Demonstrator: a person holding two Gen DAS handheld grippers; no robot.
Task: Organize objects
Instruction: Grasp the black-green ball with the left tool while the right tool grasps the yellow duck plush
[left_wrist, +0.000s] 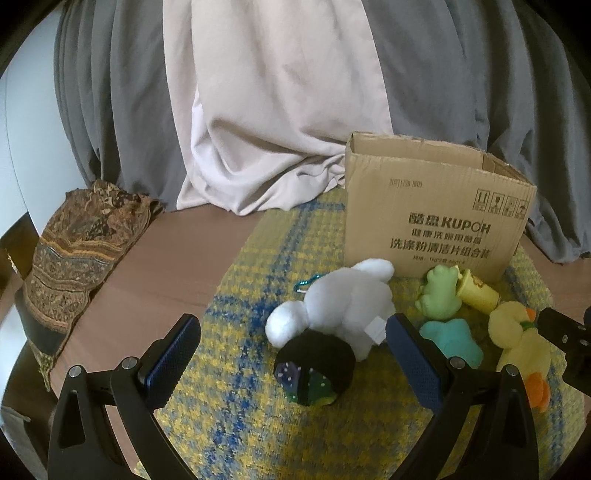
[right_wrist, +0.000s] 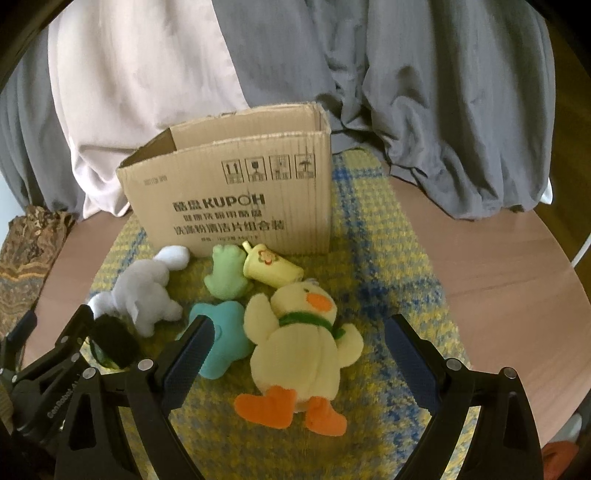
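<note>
1. Your left gripper (left_wrist: 293, 345): jaws wide, holding nothing, framing the black ball (left_wrist: 314, 369) and white plush (left_wrist: 343, 302).
2. Frog (right_wrist: 225, 273), teal toy (right_wrist: 221, 332), cup (right_wrist: 271, 269) lie on the mat (right_wrist: 388, 258) before the box (right_wrist: 236, 195).
3. Your right gripper (right_wrist: 299, 354): jaws wide, empty, the duck (right_wrist: 299, 347) between them, untouched.

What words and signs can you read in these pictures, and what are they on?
"KUPOH": brand in big letters on the front of the cardboard box.
Chinese characters before and below the brand: too blurred to read surely.
Four square handling signs, upper right of the box front: pictures only.
Small print at the box's upper left and bottom: too small to read.
White lettering on the left gripper, seen from the right wrist: too blurred to read surely.
</note>
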